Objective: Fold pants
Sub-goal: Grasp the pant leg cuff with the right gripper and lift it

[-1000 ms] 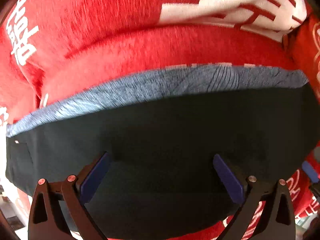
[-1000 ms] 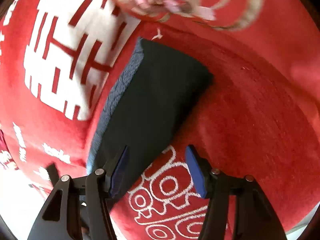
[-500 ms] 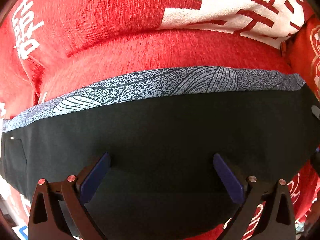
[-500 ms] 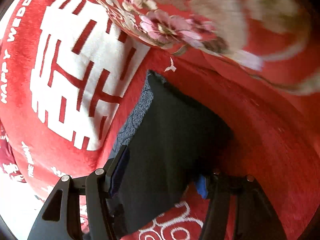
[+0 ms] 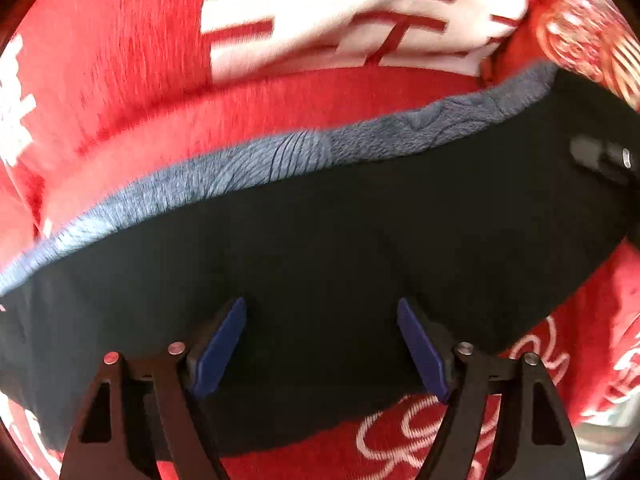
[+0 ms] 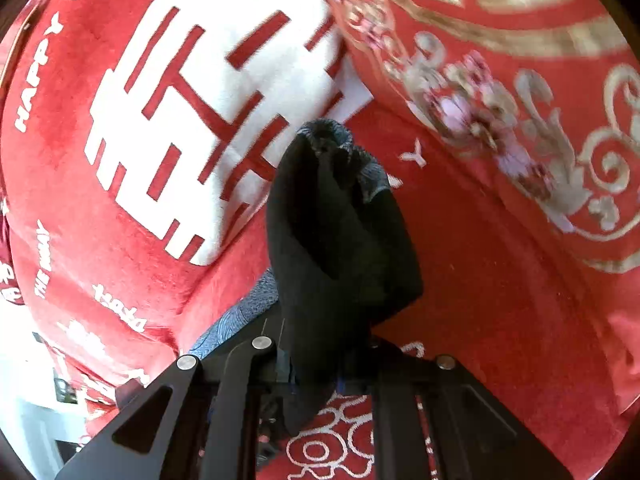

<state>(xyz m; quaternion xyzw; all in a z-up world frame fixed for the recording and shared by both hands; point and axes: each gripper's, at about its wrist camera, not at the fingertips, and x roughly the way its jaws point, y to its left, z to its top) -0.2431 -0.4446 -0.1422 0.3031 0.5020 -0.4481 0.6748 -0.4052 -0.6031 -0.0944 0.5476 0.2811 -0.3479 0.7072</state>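
Observation:
The pants [image 5: 340, 248] are dark, almost black, with a grey-blue patterned band [image 5: 256, 164] along the far edge. They lie folded across a red blanket. My left gripper [image 5: 320, 340] is open, its blue pads [image 5: 218, 350] just above the near part of the pants. My right gripper [image 6: 312, 376] is shut on one end of the pants [image 6: 336, 232], which rises bunched up from between its jaws. Part of the right gripper shows at the right end of the pants in the left wrist view [image 5: 600, 158].
The red blanket [image 6: 120, 220] has large white characters and small white lettering. A red cushion [image 6: 500, 60] with gold and pink flower embroidery lies behind the pants at the right. White swirl patterns [image 5: 420, 436] mark the near blanket.
My right gripper has closed on the end of the pants and lifted it, bunching the cloth. My left gripper's jaws have narrowed somewhat and the pants have tilted in its view.

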